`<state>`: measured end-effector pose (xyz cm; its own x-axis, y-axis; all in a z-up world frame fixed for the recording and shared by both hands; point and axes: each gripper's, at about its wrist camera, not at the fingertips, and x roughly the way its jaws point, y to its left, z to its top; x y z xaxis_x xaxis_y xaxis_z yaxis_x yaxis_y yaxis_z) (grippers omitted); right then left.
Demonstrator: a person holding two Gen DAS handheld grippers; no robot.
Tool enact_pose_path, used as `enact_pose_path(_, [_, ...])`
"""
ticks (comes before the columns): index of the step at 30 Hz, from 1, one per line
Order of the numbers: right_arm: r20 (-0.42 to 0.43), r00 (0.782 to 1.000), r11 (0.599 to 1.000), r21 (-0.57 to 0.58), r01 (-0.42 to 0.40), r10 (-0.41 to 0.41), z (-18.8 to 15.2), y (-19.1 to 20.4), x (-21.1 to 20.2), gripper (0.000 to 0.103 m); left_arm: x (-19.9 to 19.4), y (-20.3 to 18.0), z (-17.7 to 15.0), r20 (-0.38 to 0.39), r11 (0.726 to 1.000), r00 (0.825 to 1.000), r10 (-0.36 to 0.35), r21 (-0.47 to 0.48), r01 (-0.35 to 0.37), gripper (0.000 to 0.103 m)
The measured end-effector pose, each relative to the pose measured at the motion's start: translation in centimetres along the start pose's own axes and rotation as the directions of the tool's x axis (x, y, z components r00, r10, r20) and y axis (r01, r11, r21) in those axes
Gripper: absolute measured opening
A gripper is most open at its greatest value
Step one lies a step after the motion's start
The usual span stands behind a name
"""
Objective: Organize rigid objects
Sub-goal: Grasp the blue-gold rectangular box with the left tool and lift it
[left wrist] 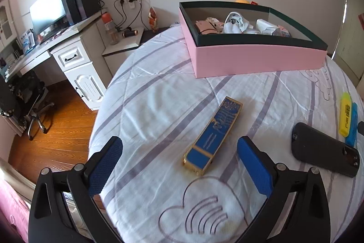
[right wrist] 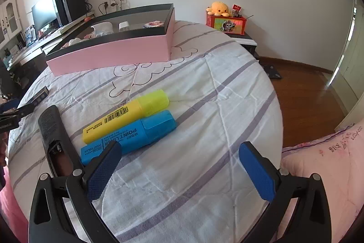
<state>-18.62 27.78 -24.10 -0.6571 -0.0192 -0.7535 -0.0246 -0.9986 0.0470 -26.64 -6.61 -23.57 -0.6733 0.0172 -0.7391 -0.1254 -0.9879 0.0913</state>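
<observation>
Lying flat, blue-gold box (left wrist: 213,136) runs diagonally toward pink box (left wrist: 254,58).

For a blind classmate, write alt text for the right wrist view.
Open right gripper hovers over a striped bedsheet near a yellow highlighter and blue highlighter lying side by side. Behind: a pink box.

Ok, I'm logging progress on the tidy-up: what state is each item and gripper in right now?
pink box: open, no lid on, partly filled.
blue and gold case: closed, lying flat on the bed.
black remote: face down, battery cover off, bay empty.
yellow highlighter: capped, lying flat.
blue highlighter: capped, touching the yellow one.
left gripper: open, empty.
right gripper: open, empty.
</observation>
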Motion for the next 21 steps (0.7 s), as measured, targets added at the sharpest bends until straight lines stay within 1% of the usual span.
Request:
enact_pose_path(1, [-0.001, 1.0, 1.0, -0.001, -0.003, 0.003, 0.0, 0.0, 0.1, 0.103, 0.3, -0.2, 0.1, -0.005, 1.0, 1.0, 0.0, 0.005, 0.0, 0.096])
enact_pose_path(3, [0.001, 1.0, 1.0, -0.004, -0.004, 0.004, 0.1, 0.0, 0.1, 0.103, 0.8, -0.5, 0.3, -0.014, 1.0, 1.0, -0.009, 0.003, 0.009, 0.087])
enact_pose_path(4, [0.0, 1.0, 1.0, -0.005, -0.007, 0.007, 0.1, 0.0, 0.1, 0.103, 0.8, -0.6, 0.3, -0.01, 1.0, 1.0, -0.016, 0.0, 0.016, 0.084])
enact_pose_path(6, [0.0, 1.0, 1.0, -0.001, -0.013, 0.013, 0.2, -0.1, 0.2, 0.103, 0.9, -1.0, 0.5, -0.008, 1.0, 1.0, -0.028, 0.006, 0.028, 0.072])
enact_pose_path(7, [0.001, 1.0, 1.0, 0.0, -0.014, 0.014, 0.2, -0.2, 0.2, 0.103, 0.9, -1.2, 0.5, -0.007, 0.999, 0.999, -0.036, 0.012, 0.036, 0.068])
enact_pose_path(9, [0.001, 1.0, 1.0, 0.002, -0.016, 0.016, 0.3, -0.2, 0.2, 0.103, 0.8, -1.6, 0.6, -0.004, 0.998, 0.998, -0.055, 0.024, 0.055, 0.05])
enact_pose_path(10, [0.001, 1.0, 1.0, 0.003, -0.017, 0.017, 0.3, -0.2, 0.2, 0.103, 0.7, -1.8, 0.6, -0.003, 0.997, 0.998, -0.067, 0.024, 0.067, 0.044])
enact_pose_path(13, [0.0, 1.0, 1.0, 0.005, -0.018, 0.018, 0.2, -0.2, 0.2, 0.103, 0.6, -2.2, 0.5, 0.003, 0.998, 0.998, -0.058, 0.032, 0.058, 0.038])
enact_pose_path(14, [-0.001, 1.0, 1.0, 0.007, -0.019, 0.019, 0.2, -0.2, 0.2, 0.103, 0.4, -2.4, 0.4, 0.004, 0.998, 0.998, -0.061, 0.034, 0.061, 0.033])
enact_pose_path(15, [-0.001, 1.0, 1.0, 0.006, -0.018, 0.018, 0.1, -0.2, 0.1, 0.103, 0.3, -2.5, 0.3, 0.004, 0.997, 0.998, -0.067, 0.031, 0.067, 0.026])
enact_pose_path(16, [-0.003, 1.0, 1.0, 0.003, -0.015, 0.015, 0.0, -0.2, 0.1, 0.103, 0.1, -2.5, 0.2, 0.003, 0.997, 0.998, -0.067, 0.031, 0.067, 0.022])
enact_pose_path(17, [-0.005, 1.0, 1.0, 0.002, -0.013, 0.013, -0.1, -0.2, 0.1, 0.103, -0.1, -2.6, 0.1, 0.003, 0.998, 0.998, -0.063, 0.031, 0.063, 0.02])
enact_pose_path(21, [-0.001, 1.0, 1.0, 0.011, -0.013, 0.013, -0.4, -0.4, -0.1, 0.103, -0.8, -2.6, -0.8, 0.005, 0.998, 0.998, -0.058, 0.025, 0.057, 0.02])
